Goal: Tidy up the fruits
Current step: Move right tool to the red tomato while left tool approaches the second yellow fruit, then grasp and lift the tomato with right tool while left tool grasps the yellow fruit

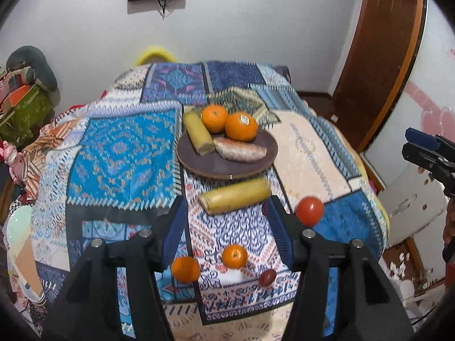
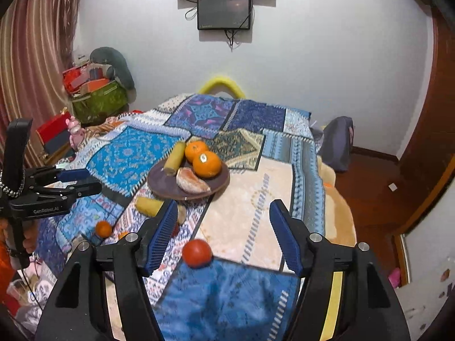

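Note:
A dark brown plate (image 1: 216, 167) (image 2: 162, 183) on the patchwork cloth holds two oranges (image 1: 241, 127) (image 2: 206, 164), a yellow cylinder-shaped piece (image 1: 197, 133) and a sweet potato (image 1: 240, 150) (image 2: 192, 183). Loose on the cloth lie another yellow piece (image 1: 236, 196) (image 2: 148, 206), a red tomato (image 1: 310, 210) (image 2: 197, 253), two small oranges (image 1: 234, 255) (image 1: 186, 268) and a small dark red fruit (image 1: 267, 277). My left gripper (image 1: 226, 213) (image 2: 93, 181) hangs open above the loose fruit, holding nothing. My right gripper (image 2: 223, 213) (image 1: 406, 143) is open over the tomato, empty.
The cloth-covered table (image 1: 122, 147) drops off at its right edge toward a wooden floor (image 2: 369, 187). A green box of clutter (image 2: 99, 99) stands at the back left. A pink toy figure (image 2: 75, 133) sits by the left edge. A bag (image 2: 338, 145) leans at the back right.

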Action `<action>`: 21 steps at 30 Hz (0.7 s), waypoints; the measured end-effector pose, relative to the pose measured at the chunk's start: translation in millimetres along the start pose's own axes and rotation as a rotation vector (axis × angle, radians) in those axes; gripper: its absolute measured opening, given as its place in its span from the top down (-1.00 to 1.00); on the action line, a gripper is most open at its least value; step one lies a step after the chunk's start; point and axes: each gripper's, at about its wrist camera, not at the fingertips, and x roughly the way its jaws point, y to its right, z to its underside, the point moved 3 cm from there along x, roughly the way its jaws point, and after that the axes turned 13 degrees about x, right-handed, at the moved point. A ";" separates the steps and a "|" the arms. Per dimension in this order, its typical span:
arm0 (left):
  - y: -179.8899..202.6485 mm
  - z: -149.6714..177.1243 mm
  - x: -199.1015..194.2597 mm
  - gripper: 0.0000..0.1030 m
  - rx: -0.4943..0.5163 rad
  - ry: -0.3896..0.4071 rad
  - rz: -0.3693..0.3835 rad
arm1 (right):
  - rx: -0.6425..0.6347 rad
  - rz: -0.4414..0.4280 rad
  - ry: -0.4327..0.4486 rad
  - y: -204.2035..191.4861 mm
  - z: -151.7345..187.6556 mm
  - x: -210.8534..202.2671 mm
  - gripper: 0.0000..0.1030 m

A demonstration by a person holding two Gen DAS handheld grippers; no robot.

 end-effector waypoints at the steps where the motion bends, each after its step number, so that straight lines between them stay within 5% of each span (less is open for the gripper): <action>1: 1.1 3.0 4.3 -0.11 0.005 -0.014 0.002 | 0.005 -0.004 -0.014 -0.1 4.5 5.4 -0.24; 11: 1.9 16.6 72.7 -0.12 0.020 -0.144 0.028 | 0.039 -0.059 -0.131 -3.6 38.1 53.7 -0.24; 21: 2.6 -0.5 127.3 -0.32 0.069 -0.178 0.025 | 0.082 -0.093 -0.233 4.8 54.1 100.3 -0.24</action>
